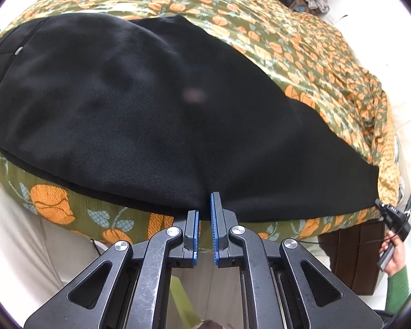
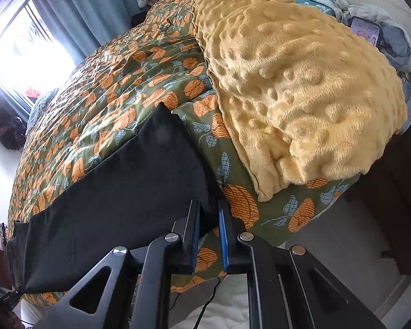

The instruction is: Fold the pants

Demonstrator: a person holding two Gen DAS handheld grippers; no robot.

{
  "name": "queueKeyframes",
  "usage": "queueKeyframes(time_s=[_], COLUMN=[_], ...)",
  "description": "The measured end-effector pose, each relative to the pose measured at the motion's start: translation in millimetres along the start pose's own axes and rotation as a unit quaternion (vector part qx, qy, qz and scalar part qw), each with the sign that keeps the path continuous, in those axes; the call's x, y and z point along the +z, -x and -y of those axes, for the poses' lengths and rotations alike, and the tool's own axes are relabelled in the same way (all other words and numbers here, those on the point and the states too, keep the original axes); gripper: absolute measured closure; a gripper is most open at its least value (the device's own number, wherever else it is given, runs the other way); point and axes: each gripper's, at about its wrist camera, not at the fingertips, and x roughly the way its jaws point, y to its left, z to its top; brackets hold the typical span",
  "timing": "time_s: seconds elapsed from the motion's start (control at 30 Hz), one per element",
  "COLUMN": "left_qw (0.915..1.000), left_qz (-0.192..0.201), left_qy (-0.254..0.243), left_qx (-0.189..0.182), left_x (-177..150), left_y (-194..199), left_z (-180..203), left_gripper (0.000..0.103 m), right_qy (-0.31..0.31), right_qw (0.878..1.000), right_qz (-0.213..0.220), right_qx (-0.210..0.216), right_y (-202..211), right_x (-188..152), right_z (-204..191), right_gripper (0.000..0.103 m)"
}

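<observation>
Two tongs closed on the pants (image 1: 139, 104) hem: left gripper (image 1: 204, 213), right gripper (image 2: 208, 219) | risk: thin pinch slips, fabric drags the bedspread (image 2: 101, 87) into wrinkles

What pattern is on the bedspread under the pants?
Olive green bedspread with orange fruit and pale blue leaves; clearest in the right wrist view.

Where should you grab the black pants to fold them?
Grab the pants along the near edge, coming from the bedside. They lie flat on the quilt, so that edge by the bed's side is the easiest part to pinch. Both grippers, left and right, are pinching there.
</observation>
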Motion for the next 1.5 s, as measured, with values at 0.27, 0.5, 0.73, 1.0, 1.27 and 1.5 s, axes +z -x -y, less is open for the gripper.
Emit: queueKeyframes(time_s=[0.27,0.5,0.73,1.0,1.27,1.5], left_qw=[0.9965,0.9859,0.9765,0.9789,0.9824,0.962], left_qz=[-0.009,0.124,0.072,0.004,0.073,0.035], left_qy=[-0.052,-0.062,-0.096,-0.051,-0.082,-0.059], left_qx=[0.065,0.093,0.179,0.198,0.151,0.264], left_x=[-4,31,76,29,73,166], left_y=[21,101,10,25,52,-29], left_z=[7,-21,-50,-80,-43,-68], left_gripper=[0.056,0.016,0.022,0.031,0.017,0.025], right_qy=[-0.006,-0.007,0.075,0.15,0.189,0.197], right_qw=[1.0,0.998,0.995,0.984,0.979,0.978], right_qz=[0.001,0.052,0.04,-0.05,-0.053,-0.05], right_qx=[-0.015,-0.041,0.057,0.085,0.052,0.04], right_y=[2,47,12,-60,-70,-75], right_x=[-4,-27,-31,-91,-103,-106], right_z=[-5,-18,-143,-231,-245,-247], right_gripper=[0.07,0.016,0.016,0.007,0.0,0.0])
